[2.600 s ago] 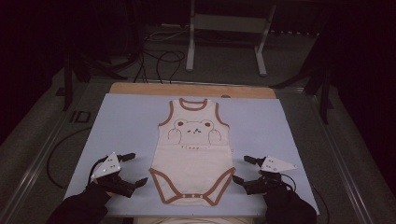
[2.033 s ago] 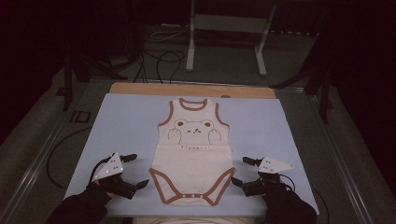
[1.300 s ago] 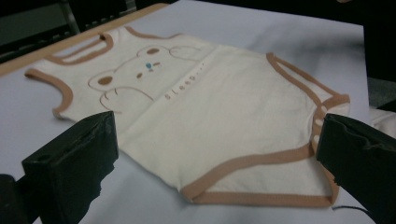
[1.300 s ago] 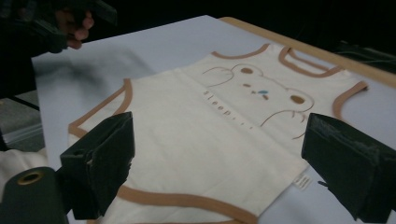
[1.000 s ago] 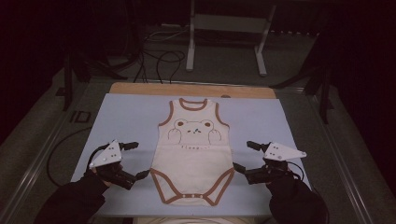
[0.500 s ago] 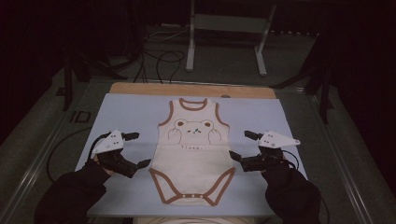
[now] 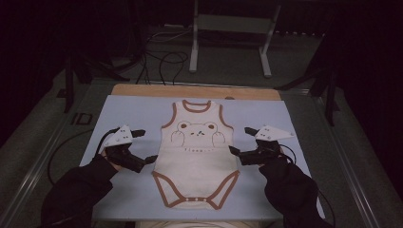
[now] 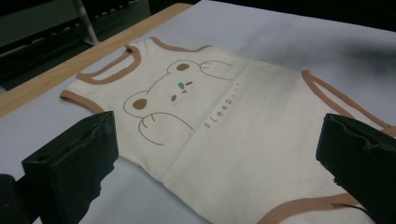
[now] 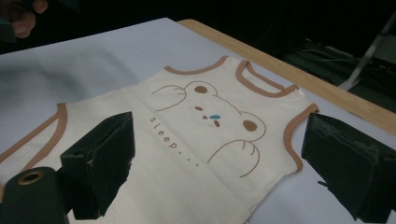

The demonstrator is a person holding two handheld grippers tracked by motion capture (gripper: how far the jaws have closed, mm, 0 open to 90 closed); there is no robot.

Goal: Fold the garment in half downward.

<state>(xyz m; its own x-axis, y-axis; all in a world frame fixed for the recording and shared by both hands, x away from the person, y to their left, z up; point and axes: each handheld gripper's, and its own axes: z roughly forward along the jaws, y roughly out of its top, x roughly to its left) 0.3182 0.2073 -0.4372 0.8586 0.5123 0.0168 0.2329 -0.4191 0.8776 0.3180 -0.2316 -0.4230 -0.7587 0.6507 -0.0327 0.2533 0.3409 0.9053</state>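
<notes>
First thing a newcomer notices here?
The cream sleeveless baby bodysuit with brown trim and a bear print, lying flat mid-way on the pale blue table mat. Then the two open black tongs flanking it: left tongs, right tongs, each beside a side edge.

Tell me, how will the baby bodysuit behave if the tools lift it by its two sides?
The bodysuit lies fully flat on the blue mat, so it is probably thin, soft cloth that will sag in the middle. It looks light for its size. The left tool and right tool stand open beside its edges; a pushed edge would likely wrinkle rather than slide.
</notes>
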